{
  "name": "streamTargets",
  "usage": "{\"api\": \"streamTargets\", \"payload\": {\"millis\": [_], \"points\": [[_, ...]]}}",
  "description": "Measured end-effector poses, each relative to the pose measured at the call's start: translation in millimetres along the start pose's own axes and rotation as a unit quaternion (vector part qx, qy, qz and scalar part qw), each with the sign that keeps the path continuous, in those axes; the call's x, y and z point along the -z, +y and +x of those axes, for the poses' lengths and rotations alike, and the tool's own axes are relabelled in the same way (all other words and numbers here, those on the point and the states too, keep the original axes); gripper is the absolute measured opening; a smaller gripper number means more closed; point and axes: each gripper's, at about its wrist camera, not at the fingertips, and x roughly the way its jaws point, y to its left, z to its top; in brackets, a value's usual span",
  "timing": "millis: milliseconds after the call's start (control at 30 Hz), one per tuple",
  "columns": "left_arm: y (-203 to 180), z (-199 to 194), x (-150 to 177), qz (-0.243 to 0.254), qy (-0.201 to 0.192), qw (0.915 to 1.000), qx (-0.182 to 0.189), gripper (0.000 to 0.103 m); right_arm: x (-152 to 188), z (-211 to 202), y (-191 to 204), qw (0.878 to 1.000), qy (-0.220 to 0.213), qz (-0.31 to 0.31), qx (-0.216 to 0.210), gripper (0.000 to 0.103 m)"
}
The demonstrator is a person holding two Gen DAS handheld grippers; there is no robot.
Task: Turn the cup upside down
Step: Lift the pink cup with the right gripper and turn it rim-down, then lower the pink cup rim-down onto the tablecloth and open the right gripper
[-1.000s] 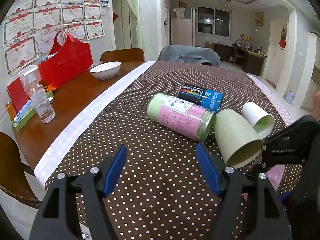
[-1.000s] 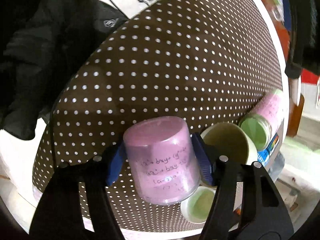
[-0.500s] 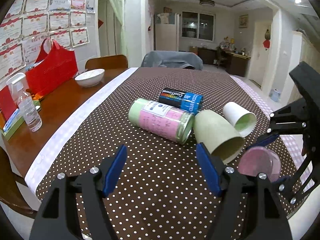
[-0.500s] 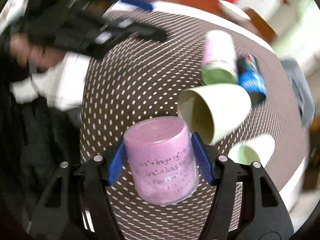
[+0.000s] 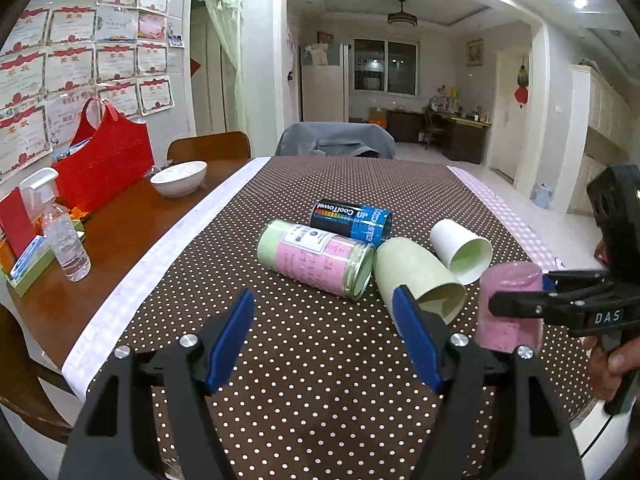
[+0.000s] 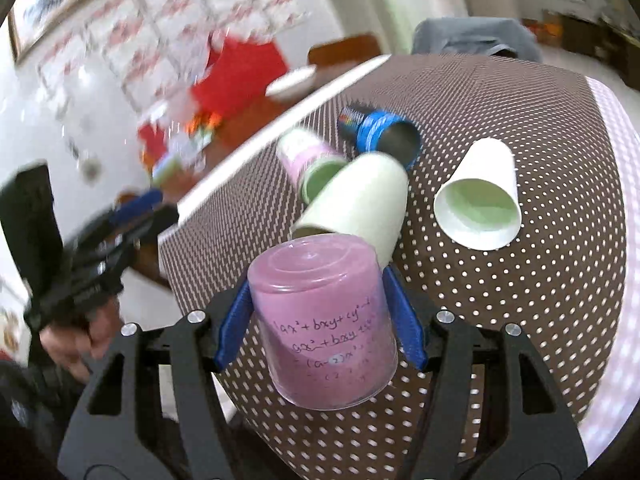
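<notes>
My right gripper (image 6: pixel 320 316) is shut on a pink translucent cup (image 6: pixel 320 320) with handwritten formulas. The cup is bottom up, its closed base on top and its mouth down, close above the dotted cloth. In the left wrist view the same pink cup (image 5: pixel 510 306) stands bottom up at the right, clamped by the right gripper. My left gripper (image 5: pixel 324 336) is open and empty, low over the near middle of the cloth, left of the pink cup.
Lying on the brown dotted tablecloth (image 5: pixel 320 380): a pale green cup (image 5: pixel 416 276), a white paper cup (image 5: pixel 460 250), a pink-green jar (image 5: pixel 316 260) and a blue can (image 5: pixel 352 222). On the bare wood at left: a white bowl (image 5: pixel 179 178), spray bottle (image 5: pixel 64 236), red bag (image 5: pixel 104 160).
My right gripper has rotated with the pink cup, swinging its view from the near table edge toward the room. The cup now sits bottom up and lower by the cloth. The left gripper stayed open.
</notes>
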Motion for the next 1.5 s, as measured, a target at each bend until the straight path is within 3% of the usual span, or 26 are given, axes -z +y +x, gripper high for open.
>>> {"api": "streamTargets", "payload": {"millis": [233, 433, 800, 1300, 1500], "points": [[4, -17, -4, -0.020, -0.011, 0.9997, -0.006, 0.071, 15, -24, 24, 0.992, -0.122, 0.005, 0.024, 0.063], [6, -26, -5, -0.032, -0.021, 0.9992, -0.014, 0.071, 32, -13, 39, 0.984, -0.167, -0.014, 0.060, 0.063], [8, -24, -3, -0.031, -0.014, 0.9993, -0.013, 0.071, 46, 20, 44, 0.980, -0.156, -0.022, 0.118, 0.063], [5, -18, 0, -0.026, -0.007, 0.9996, -0.011, 0.071, 53, 39, 39, 0.985, -0.115, -0.008, 0.128, 0.064], [2, -20, 0, -0.022, -0.010, 0.9996, -0.012, 0.071, 60, 27, 41, 0.985, -0.126, -0.006, 0.121, 0.085]]}}
